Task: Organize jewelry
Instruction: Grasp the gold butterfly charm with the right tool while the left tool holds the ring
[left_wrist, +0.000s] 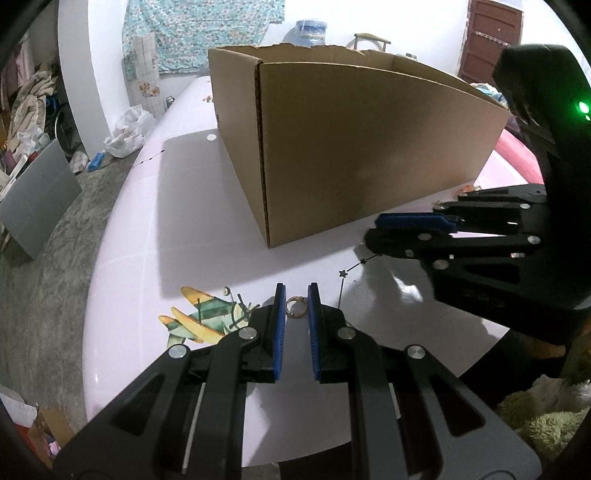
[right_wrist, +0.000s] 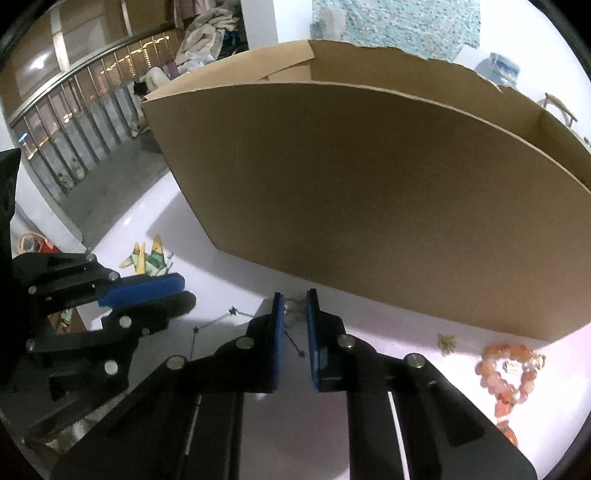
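Observation:
In the left wrist view a small gold ring (left_wrist: 295, 306) sits between the blue pads of my left gripper (left_wrist: 296, 295), and the pads press on both its sides. In the right wrist view my right gripper (right_wrist: 294, 301) is shut on a small pale hoop (right_wrist: 293, 309), blurred and partly hidden by the pads. Each gripper shows side-on in the other's view: the right gripper (left_wrist: 373, 230) at mid right, the left gripper (right_wrist: 186, 291) at far left. Just behind both stands an open cardboard box (left_wrist: 369, 147), also filling the right wrist view (right_wrist: 369, 203).
An orange bead bracelet (right_wrist: 506, 369) and a small gold piece (right_wrist: 447, 343) lie on the white table (right_wrist: 369, 369) to my right, by the box. An aeroplane print (left_wrist: 199, 317) and star lines mark the tabletop. Grey floor with clutter (left_wrist: 37, 110) lies beyond the table's left edge.

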